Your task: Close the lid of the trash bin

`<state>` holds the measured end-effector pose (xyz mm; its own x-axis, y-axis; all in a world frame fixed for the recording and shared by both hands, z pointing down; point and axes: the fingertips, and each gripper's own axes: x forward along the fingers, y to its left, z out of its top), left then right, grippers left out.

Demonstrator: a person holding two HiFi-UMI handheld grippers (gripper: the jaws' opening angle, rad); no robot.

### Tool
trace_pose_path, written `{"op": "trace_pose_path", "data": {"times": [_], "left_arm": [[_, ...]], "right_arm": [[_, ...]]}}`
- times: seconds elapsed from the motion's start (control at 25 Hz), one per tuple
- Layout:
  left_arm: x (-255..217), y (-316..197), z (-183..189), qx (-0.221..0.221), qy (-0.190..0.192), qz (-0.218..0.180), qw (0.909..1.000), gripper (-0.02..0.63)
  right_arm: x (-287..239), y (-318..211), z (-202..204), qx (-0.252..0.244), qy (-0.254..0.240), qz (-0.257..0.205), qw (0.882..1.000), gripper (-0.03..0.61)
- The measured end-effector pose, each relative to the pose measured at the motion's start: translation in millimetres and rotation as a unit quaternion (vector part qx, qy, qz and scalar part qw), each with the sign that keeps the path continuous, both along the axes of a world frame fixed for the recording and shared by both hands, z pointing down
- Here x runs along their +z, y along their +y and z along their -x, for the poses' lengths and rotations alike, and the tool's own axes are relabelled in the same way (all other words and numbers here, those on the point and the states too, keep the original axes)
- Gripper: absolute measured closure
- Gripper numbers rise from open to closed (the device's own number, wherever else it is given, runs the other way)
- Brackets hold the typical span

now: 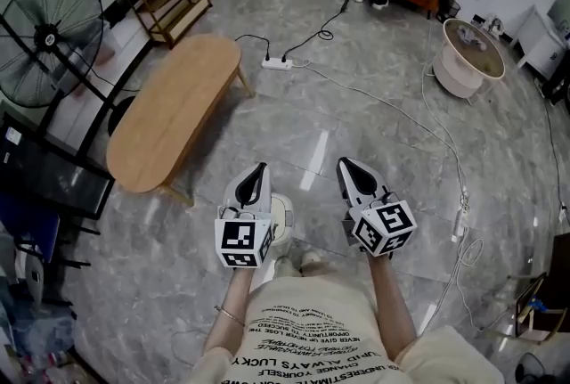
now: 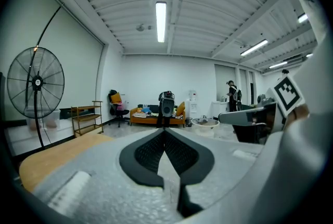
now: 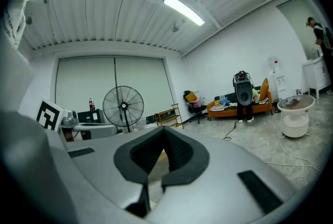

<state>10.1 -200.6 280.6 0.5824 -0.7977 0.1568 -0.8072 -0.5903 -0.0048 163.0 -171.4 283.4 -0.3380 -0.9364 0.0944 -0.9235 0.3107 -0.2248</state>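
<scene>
Over one bin [image 1: 283, 215], two closed tongs [image 1: 259, 170] [image 1: 346, 165]

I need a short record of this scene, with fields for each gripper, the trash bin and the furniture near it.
left gripper: shut, holds nothing
right gripper: shut, holds nothing
trash bin: small, pale, on the floor before the person's feet, partly hidden by the left gripper; no gripper touches it
lid: seems down, not certain
wooden table: oval, left of the bin
fan: standing, far left

Head view: steeply down from above; left gripper [image 1: 259, 170] and right gripper [image 1: 346, 165] close below. Gripper views: level across room. All share fan [image 3: 123, 106], sofa [image 2: 151, 116].
</scene>
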Motion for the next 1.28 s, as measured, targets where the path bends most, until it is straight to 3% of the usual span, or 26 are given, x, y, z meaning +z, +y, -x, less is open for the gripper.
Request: {"op": "trace_pose_path", "data": {"times": [0.44,1.28], "left_arm": [[-24.2,-8.7,29.8,-0.029,0.017,-0.038,0.9987,0.591],[-19.2,-11.6,49.1,-0.047,0.013,-0.034,0.9982,0.591]], "right_arm": [[-19.0,-5.0,-11.2,0.021,-0.011,-0.028,0.999,0.574],[-16.8,-5.7,-7.9,0.03,-0.007,-0.03,0.999,0.574]]}}
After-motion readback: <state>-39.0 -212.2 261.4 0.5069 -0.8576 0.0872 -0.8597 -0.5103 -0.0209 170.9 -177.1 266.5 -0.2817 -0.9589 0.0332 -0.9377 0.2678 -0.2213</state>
